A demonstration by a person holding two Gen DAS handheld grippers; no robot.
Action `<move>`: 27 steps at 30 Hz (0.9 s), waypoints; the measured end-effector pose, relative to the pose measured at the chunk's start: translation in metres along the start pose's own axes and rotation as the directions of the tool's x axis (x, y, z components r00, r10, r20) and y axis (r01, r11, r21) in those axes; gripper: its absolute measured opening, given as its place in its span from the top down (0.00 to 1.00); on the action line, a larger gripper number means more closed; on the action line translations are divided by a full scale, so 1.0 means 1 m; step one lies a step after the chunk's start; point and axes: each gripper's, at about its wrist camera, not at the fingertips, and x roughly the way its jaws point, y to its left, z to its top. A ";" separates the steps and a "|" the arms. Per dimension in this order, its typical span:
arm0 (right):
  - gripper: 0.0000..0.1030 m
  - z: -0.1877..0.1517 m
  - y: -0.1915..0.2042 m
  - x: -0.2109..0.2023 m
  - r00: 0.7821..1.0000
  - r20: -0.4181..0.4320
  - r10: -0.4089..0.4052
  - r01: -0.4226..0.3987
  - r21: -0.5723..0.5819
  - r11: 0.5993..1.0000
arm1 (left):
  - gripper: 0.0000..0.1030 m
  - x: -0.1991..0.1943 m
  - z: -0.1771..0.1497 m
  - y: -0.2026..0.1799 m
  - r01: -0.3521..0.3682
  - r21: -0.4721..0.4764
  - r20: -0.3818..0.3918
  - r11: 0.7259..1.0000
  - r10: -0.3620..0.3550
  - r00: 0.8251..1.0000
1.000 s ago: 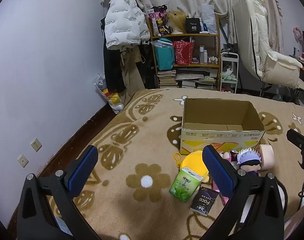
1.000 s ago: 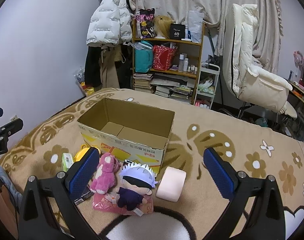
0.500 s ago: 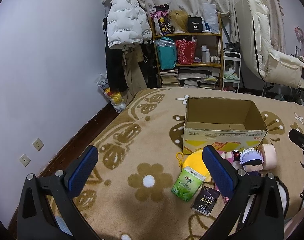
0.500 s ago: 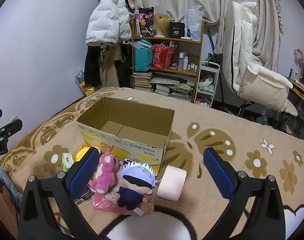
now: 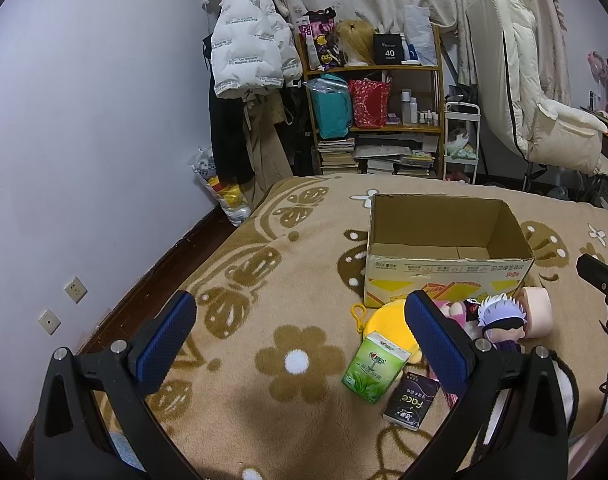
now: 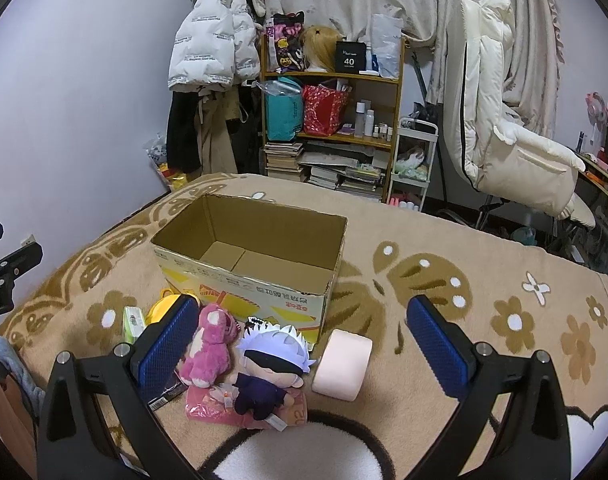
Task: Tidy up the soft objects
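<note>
Both claws are wide open and hold nothing: the left claw (image 5: 300,334) hangs over bare blanket, and the right claw (image 6: 304,334) hangs just above the pile of toys.

Nothing looks put away yet. The big brown cardboard box (image 6: 248,256) sits open on the fluffy tan bed blanket with brown flowers (image 6: 484,320), and its inside is bare. So I think the job is only at its start, and every soft thing is left to go in.

All the soft things lie in a heap on the blanket, right in front of the box. From biggest down: the doll with white spiky hair, a black blindfold and dark clothes (image 6: 270,368) lies on a flat pink plastic packet (image 6: 208,410). Beside it sits the fuzzy pink bear (image 6: 212,344). On its other side lies the pale pink squishy roll (image 6: 342,364). Then come the round yellow plush with a clip (image 5: 386,324), the green tissue pack (image 5: 376,366) and the small black pack (image 5: 412,400).
</note>
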 end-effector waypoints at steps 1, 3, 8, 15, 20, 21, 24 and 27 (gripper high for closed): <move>0.00 -0.001 0.000 0.000 1.000 -0.001 0.000 0.000 0.000 1.000 | 0.00 0.000 0.000 0.000 0.001 0.000 -0.001 1.000 -0.001 1.000; 0.00 0.000 0.000 0.000 1.000 -0.001 0.000 0.000 0.000 1.000 | 0.00 0.000 -0.001 0.000 0.001 0.001 -0.001 1.000 -0.001 1.000; 0.00 0.000 -0.001 0.000 1.000 -0.003 0.000 0.000 0.003 1.000 | 0.00 0.000 -0.002 -0.004 0.001 0.005 -0.003 1.000 -0.001 1.000; 0.00 0.000 0.000 0.001 1.000 -0.005 -0.008 0.008 0.001 1.000 | 0.00 0.001 -0.003 -0.005 0.001 0.009 -0.010 1.000 -0.001 1.000; 0.00 -0.002 0.000 0.002 1.000 -0.009 -0.006 0.006 0.004 1.000 | 0.00 0.002 -0.003 -0.006 0.002 0.012 -0.014 1.000 -0.001 1.000; 0.00 -0.001 0.000 0.002 1.000 -0.009 -0.006 0.006 0.004 1.000 | 0.00 0.002 -0.003 -0.006 0.002 0.012 -0.014 1.000 -0.002 1.000; 0.00 -0.001 -0.001 0.002 1.000 -0.011 -0.007 0.007 0.005 1.000 | 0.00 0.002 -0.004 -0.006 -0.005 0.016 -0.016 1.000 0.005 1.000; 0.00 -0.002 -0.001 0.004 1.000 -0.015 -0.009 0.009 0.010 1.000 | 0.00 0.003 -0.003 -0.006 0.006 0.013 -0.022 1.000 -0.006 1.000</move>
